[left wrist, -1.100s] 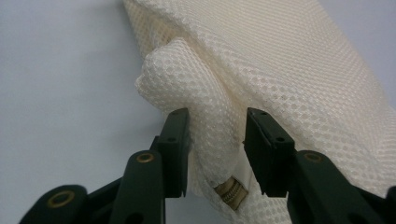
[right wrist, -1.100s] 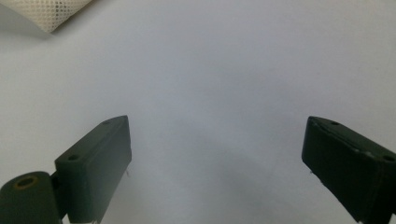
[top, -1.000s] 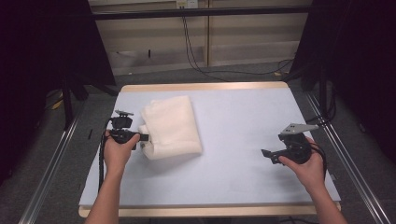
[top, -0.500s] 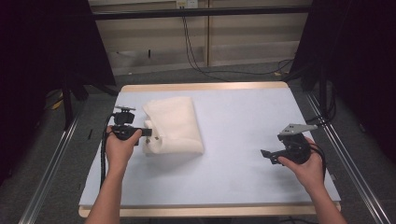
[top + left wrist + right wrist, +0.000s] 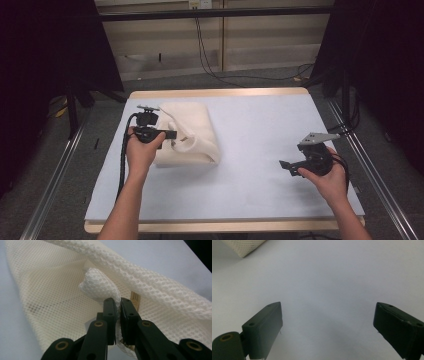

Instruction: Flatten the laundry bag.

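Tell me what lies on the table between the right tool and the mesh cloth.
Nothing visible does. Bare table separates the open right tool from the mesh cloth, whose left edge the left tool is already pinching.

the mesh cloth (image 5: 62, 297) ran past the frame edges; its pinched fold hid between the left gripper's (image 5: 118, 305) jaws.

The mesh cloth (image 5: 190, 132) lies on the tabletop (image 5: 260, 130), left of its middle and toward the far edge. The left tongs (image 5: 172, 135) sit at the cloth's left edge, pinching a fold of it. The right tongs (image 5: 285, 166) hover well apart at the right, nearer the front edge.
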